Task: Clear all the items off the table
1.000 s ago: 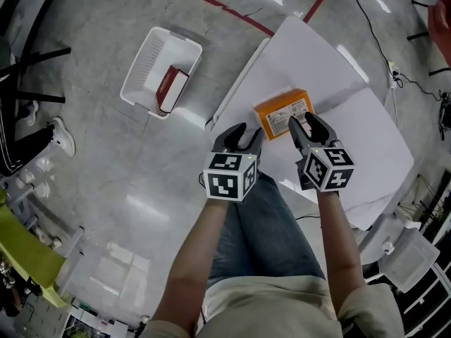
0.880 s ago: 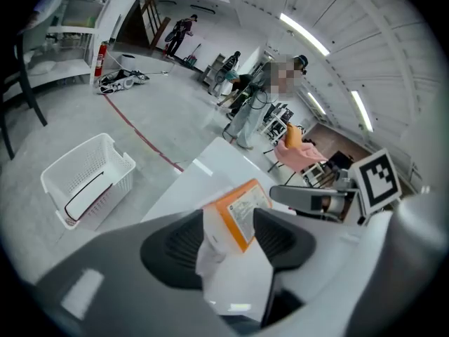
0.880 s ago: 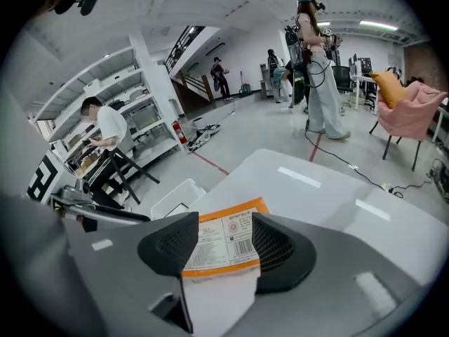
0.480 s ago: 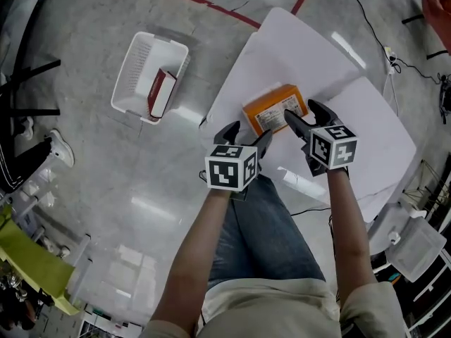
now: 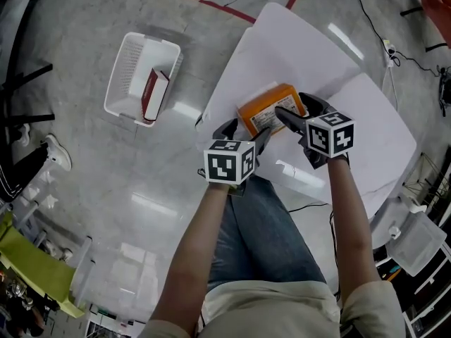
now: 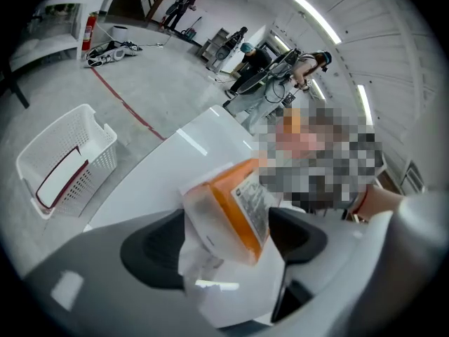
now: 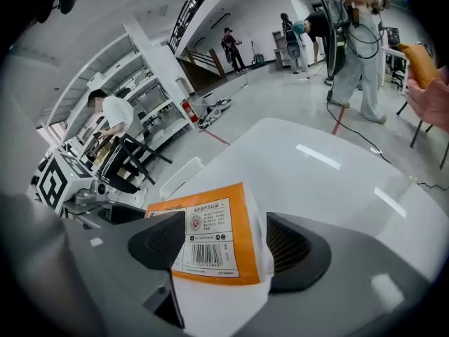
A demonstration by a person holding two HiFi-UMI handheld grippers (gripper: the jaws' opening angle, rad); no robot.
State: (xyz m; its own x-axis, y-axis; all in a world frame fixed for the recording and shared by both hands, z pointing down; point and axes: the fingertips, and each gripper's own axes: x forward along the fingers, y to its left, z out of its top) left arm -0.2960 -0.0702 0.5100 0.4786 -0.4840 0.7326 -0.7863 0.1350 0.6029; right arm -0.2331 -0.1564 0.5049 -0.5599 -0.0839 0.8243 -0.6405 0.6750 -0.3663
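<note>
Box (image 5: 271, 110), orange, lies on the white table (image 5: 303, 41) by its near edge. Left gripper (image 5: 245, 131) and right gripper (image 5: 296, 108): jaws apart, just been opening, each pair straddling one end of the box, not clamped.

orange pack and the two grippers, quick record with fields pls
pack: orange, labelled, lying on the white table
left gripper: open, jaws have just been opening, one end of the pack between them, not clamped
right gripper: open, jaws have just been opening, other end of the pack between them, not clamped
basket: white, on the floor beside the table, red-and-white box inside
task state: pack not yet lifted
</note>
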